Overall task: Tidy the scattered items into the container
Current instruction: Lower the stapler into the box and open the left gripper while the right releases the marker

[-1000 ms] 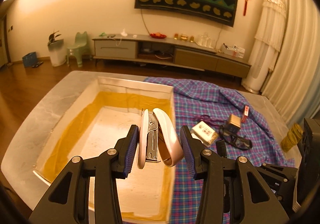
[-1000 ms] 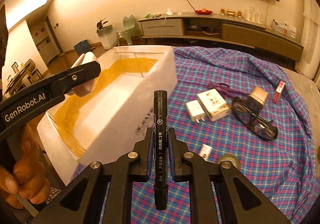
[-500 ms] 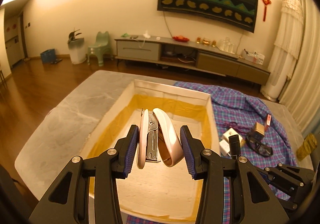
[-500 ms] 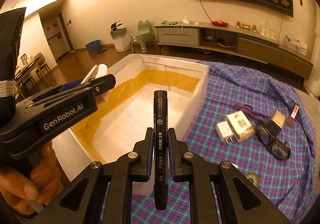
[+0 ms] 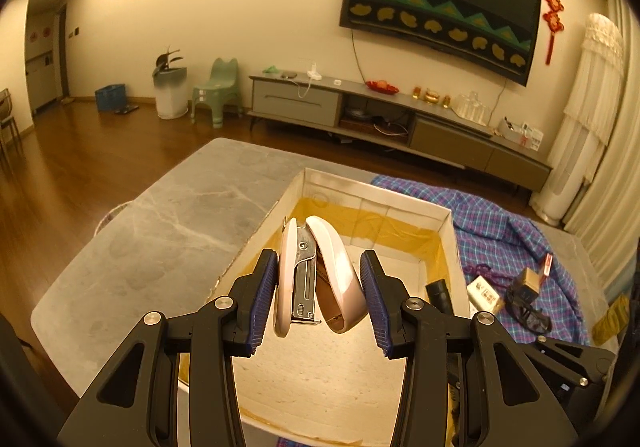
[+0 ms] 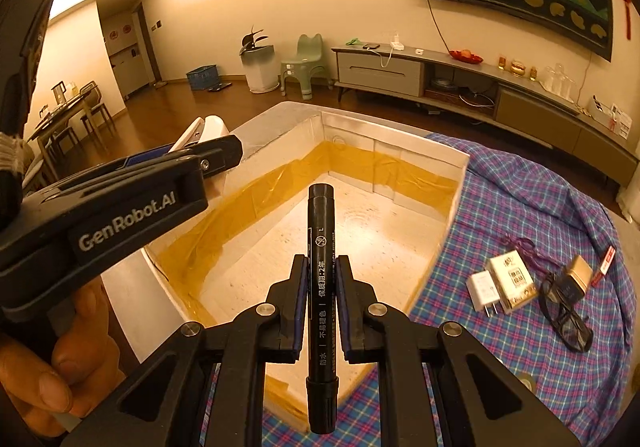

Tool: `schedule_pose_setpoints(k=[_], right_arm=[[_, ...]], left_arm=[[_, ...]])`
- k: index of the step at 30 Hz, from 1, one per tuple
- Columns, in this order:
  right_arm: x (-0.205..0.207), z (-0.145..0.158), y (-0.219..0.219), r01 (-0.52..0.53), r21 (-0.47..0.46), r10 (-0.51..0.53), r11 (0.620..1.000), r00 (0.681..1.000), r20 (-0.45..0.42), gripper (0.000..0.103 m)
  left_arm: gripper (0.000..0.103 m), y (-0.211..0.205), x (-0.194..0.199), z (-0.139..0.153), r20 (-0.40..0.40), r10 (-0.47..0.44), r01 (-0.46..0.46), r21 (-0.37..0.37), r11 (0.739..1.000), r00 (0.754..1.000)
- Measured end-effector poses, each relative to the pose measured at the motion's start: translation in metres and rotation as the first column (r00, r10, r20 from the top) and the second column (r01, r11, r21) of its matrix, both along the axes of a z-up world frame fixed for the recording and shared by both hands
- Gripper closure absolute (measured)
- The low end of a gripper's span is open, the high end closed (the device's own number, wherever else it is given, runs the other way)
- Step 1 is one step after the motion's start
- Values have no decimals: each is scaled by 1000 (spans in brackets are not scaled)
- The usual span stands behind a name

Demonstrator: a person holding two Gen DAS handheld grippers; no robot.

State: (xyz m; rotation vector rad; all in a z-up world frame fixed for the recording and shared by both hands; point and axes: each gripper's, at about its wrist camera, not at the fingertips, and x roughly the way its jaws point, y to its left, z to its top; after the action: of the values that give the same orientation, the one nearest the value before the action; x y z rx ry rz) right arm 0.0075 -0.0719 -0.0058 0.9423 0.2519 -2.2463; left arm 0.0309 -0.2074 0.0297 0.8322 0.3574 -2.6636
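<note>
Container [image 6: 456,183], a white box lined with yellow tape, sits below both grippers. Left gripper [image 5: 318,297] clamps a pink stapler [image 5: 316,275]; right gripper [image 6: 322,303] pinches a black marker [image 6: 320,287]. At three o'clock on the plaid cloth [image 6: 560,359] lie a charger [image 6: 485,289], small box [image 6: 514,279] and glasses [image 6: 568,323], the glasses partly overlapping a gold item.

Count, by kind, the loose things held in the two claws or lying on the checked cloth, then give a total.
stapler: 1
marker: 1
charger plug: 1
printed box: 1
gold box: 1
glasses: 1
purple cord: 1
red stick: 1
tape roll, partly in view: 1
Total: 9
</note>
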Motion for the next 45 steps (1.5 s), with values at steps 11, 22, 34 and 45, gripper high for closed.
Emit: schedule_pose_setpoints(k=[11,22,34,45], right_arm=[[-27,0,-20,-19,12,19,1000,1000,14,88],[-81,-12,-12,16,-1,-16,1000,993,116,88],[-130,-25,-15,12,42,-21,999,979,205,88],[-164,-57,-29,-18,96,-13,995,948,319,88]], left_arm=[[58,-11,-16,-3,5,0,0,46,999,1000],[58,-15,-56,-19,61,-48,38,156,987,997],[58,-31,-104,-52,134,-70,16,370,929,989],[58,-36,-136,-83,204,-56,-35,416,909,977]])
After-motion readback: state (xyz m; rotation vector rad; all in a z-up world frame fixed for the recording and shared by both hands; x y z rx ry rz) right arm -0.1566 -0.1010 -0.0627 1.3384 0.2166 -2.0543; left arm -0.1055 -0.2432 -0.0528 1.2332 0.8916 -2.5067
